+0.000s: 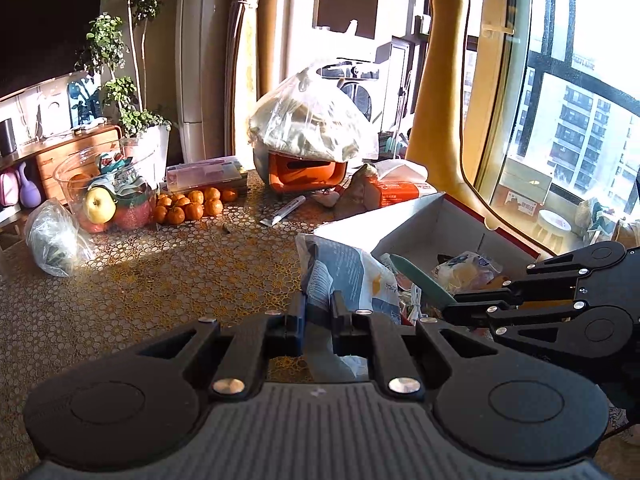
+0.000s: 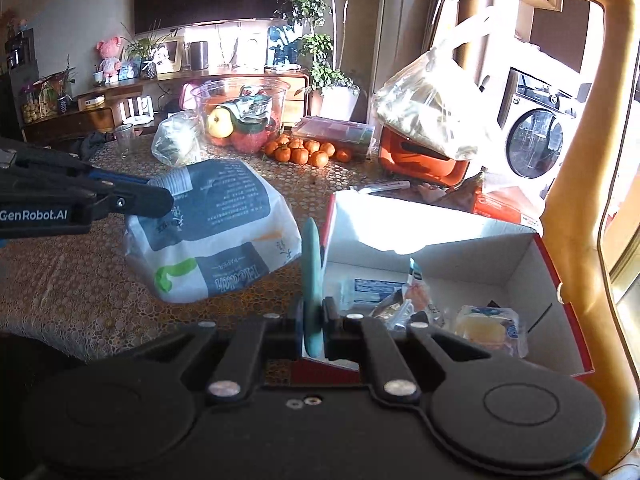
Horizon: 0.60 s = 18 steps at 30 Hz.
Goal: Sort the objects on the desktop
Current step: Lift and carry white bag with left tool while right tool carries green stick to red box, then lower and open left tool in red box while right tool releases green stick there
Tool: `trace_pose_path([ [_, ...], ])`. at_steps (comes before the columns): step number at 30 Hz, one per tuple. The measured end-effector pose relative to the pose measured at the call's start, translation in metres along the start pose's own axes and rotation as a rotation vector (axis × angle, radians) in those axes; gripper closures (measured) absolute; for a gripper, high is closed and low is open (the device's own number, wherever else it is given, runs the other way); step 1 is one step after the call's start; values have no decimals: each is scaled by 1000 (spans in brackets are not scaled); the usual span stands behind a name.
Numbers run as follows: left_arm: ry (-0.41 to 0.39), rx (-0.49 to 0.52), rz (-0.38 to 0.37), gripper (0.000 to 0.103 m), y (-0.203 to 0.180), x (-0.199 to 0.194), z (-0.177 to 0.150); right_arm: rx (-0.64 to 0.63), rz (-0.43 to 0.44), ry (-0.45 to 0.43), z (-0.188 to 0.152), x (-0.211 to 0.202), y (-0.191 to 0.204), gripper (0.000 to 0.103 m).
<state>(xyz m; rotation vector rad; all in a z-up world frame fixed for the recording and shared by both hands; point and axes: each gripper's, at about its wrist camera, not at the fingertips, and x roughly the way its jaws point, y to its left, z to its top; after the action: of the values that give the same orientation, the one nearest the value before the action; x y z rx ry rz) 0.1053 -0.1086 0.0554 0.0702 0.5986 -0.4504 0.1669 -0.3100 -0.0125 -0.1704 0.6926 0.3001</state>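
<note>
Left hand-held gripper (image 1: 316,316) clamped on one sealed edge of the tissue pack (image 1: 352,276), pack reaching toward 12 o'clock from the jaws and, in the right wrist view, resting on the desk (image 2: 60,280) at 10 o'clock. Right hand-held gripper (image 2: 314,320) clamped edge-on upon a thin teal disc (image 2: 311,264), disc standing upright just above the near wall of the cardboard box (image 2: 500,256), box lying from 12 to 3 o'clock. Likely hazards, as judgement: film edge of the pack slipping or tearing under a narrow pinch; disc twisting in the jaws, or falling outside the box wall if released too soon; grippers colliding, being near each other beside the box. Shown only in the right wrist view: full printed face of the pack, box floor with wrapped snacks (image 2: 488,328), disc position relative to the box wall. Shown only in the left wrist view: right gripper's linkage from the side at 3 o'clock, white cable (image 1: 416,300) at the box edge. Farther out at 11 o'clock: tangerines (image 1: 192,204) and fruit bowl (image 1: 104,192).
</note>
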Motion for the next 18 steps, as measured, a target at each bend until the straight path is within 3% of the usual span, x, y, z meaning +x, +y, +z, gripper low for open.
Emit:
trace_pose_path([
  [9,15,57,-58,92,-43,33,16,42,-59,-3,-9,-5,-48,95],
  [18,48,101,-54,92,-74,81,32,99,-130,2,-17,6,-100,95],
])
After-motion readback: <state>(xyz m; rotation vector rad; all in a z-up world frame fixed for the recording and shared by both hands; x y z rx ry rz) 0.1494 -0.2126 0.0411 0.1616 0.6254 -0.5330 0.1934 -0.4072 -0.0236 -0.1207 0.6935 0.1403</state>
